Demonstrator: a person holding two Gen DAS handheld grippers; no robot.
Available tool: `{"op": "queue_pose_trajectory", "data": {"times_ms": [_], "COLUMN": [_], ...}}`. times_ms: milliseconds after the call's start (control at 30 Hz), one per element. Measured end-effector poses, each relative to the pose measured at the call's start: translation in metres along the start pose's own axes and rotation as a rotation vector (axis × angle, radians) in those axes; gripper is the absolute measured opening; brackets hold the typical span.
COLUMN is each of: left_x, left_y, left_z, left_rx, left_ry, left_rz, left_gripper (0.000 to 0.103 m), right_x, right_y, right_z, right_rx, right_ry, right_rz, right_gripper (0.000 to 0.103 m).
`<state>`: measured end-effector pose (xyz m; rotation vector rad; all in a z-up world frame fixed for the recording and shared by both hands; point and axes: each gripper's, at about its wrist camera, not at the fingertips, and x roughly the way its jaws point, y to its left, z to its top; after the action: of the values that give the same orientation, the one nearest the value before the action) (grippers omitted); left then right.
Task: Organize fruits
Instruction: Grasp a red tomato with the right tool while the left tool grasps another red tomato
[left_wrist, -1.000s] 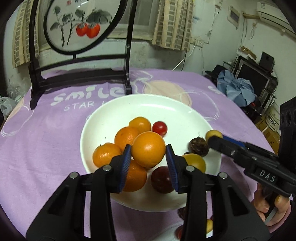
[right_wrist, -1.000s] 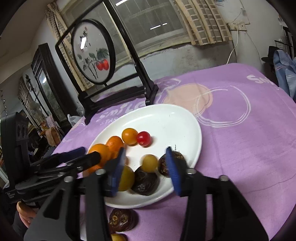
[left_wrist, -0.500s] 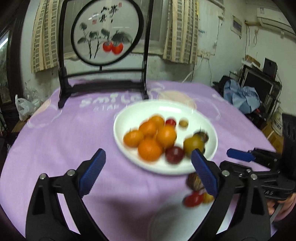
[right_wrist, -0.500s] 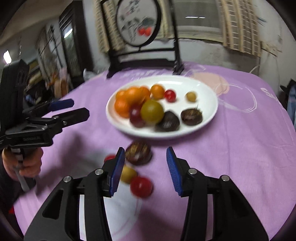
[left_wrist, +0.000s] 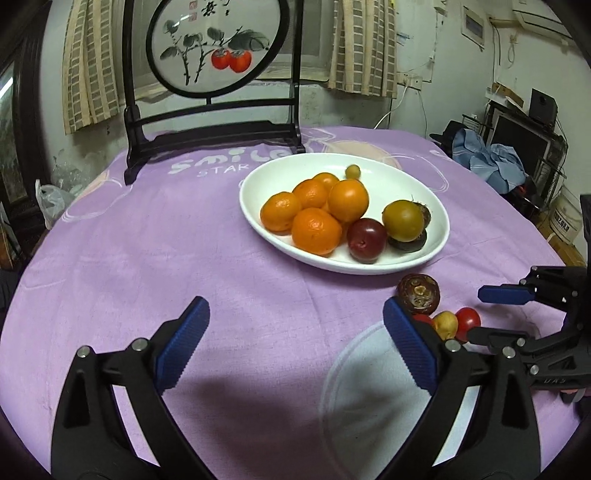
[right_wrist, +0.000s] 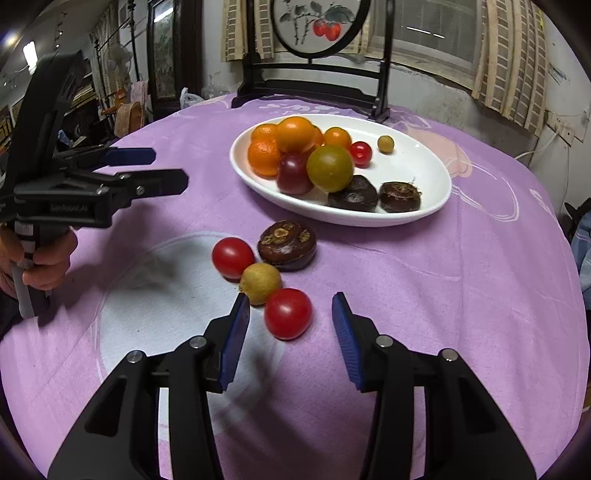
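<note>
While oranges (left_wrist: 316, 218) fill plate (left_wrist: 439, 236), left gripper (left_wrist: 295, 345) spread wide and empty, right gripper (right_wrist: 290, 334) parted around tomato (right_wrist: 287, 313) untouched, table (right_wrist: 461, 288) near edge.

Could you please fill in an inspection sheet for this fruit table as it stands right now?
Surface: purple tablecloth, round table.
Job's things: white plate holding oranges, plums, small fruits; off the plate, two cherry tomatoes, a small yellow fruit, a dark brown fruit.
Clutter: framed painting stand.
Grippers: left gripper open, empty; right gripper open, nearest tomato just ahead, untouched.
Cables: white cord on wall.
Surroundings: curtains, window, blue cloth heap.
</note>
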<state>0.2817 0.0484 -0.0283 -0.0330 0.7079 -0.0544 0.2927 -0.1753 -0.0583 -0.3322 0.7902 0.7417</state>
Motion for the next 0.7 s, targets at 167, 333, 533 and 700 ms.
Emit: {"op": "queue_pose_trajectory", "data": {"times_ms": [167,333,533,700], "left_x": [0.001,0.001,0.001,0.0], "left_y": [0.002,-0.001,-0.005,-0.013], "left_z": [0.001,0.0,0.0,-0.003], "left_rx": [-0.015,0.001,0.017,0.05], "left_ry": [0.007,0.01,0.004,0.002], "left_rz": [0.001,0.001,0.004,-0.031], "left_gripper": [0.097,0.097,0.097,0.097], "right_x": [0.005,0.007,0.013,-0.001], "right_y": [0.006,0.006,0.002,-0.015], "right_z": [-0.001,-0.002,-0.002,0.003], "right_rx": [-0.033,-0.04,-0.022,0.097], "right_ry": [0.022,0.025,0.051,-0.008], "right_rz": [-0.001,-0.018,-0.038,0.021], "right_gripper": [0.04,0.038,0.028,0.028]}}
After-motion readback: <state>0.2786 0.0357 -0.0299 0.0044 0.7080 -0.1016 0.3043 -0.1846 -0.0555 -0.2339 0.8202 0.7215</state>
